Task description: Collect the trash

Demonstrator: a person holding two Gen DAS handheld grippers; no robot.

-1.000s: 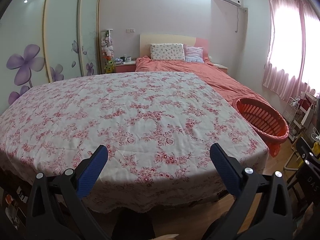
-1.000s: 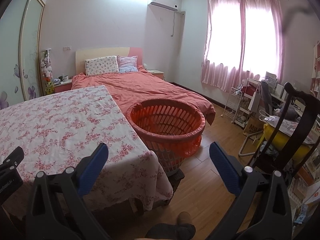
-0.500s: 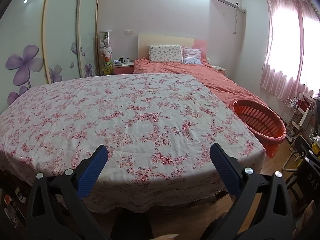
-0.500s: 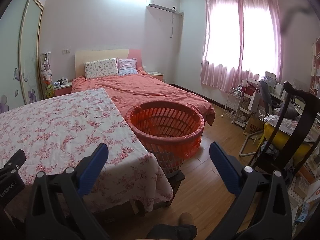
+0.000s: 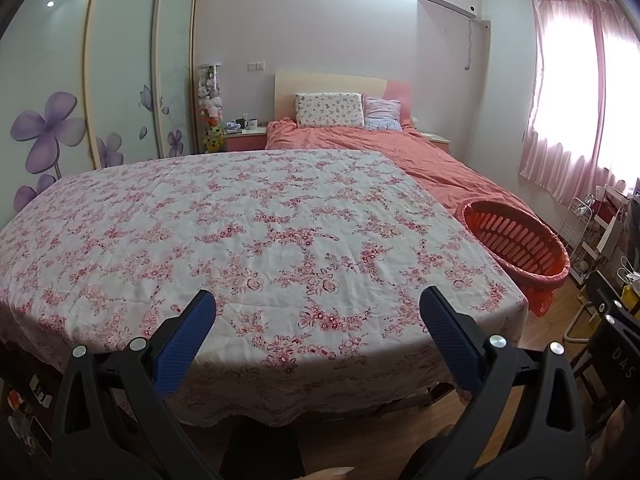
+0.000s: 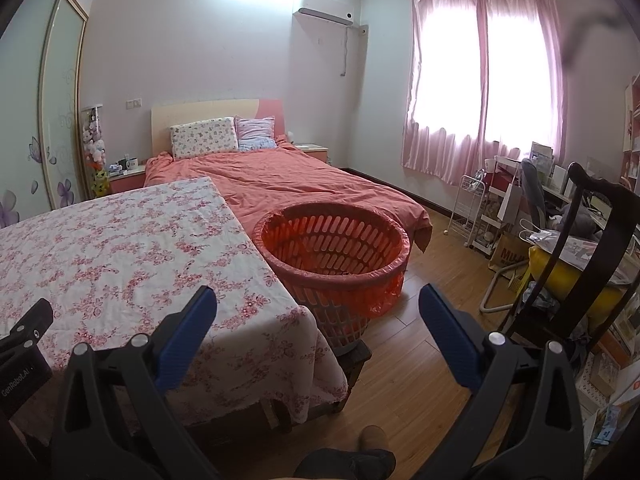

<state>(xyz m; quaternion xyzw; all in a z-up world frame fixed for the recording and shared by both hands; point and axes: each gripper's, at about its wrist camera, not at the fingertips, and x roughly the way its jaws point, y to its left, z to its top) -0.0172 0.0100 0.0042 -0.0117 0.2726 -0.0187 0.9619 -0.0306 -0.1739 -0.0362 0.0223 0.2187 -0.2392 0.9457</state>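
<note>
An orange slatted basket (image 6: 332, 248) lined with an orange bag stands on a low stool at the table's right end; it also shows in the left wrist view (image 5: 516, 240). The table (image 5: 256, 240) carries a pink floral cloth, and I see no trash on it. My left gripper (image 5: 316, 312) is open and empty above the table's near edge. My right gripper (image 6: 318, 308) is open and empty, held before the basket and a little short of it. The left gripper's body shows at the left edge of the right wrist view (image 6: 24, 340).
A bed with an orange cover (image 6: 288, 176) lies behind the table and basket. A dark wooden chair (image 6: 592, 248) with a yellow cushion, a wire trolley (image 6: 472, 208) and a cluttered desk stand on the right. Wood floor (image 6: 420, 344) lies between basket and chair.
Both views have pulled back and tilted up slightly, so the table and basket sit a little lower and farther. Both grippers stay open and empty.
</note>
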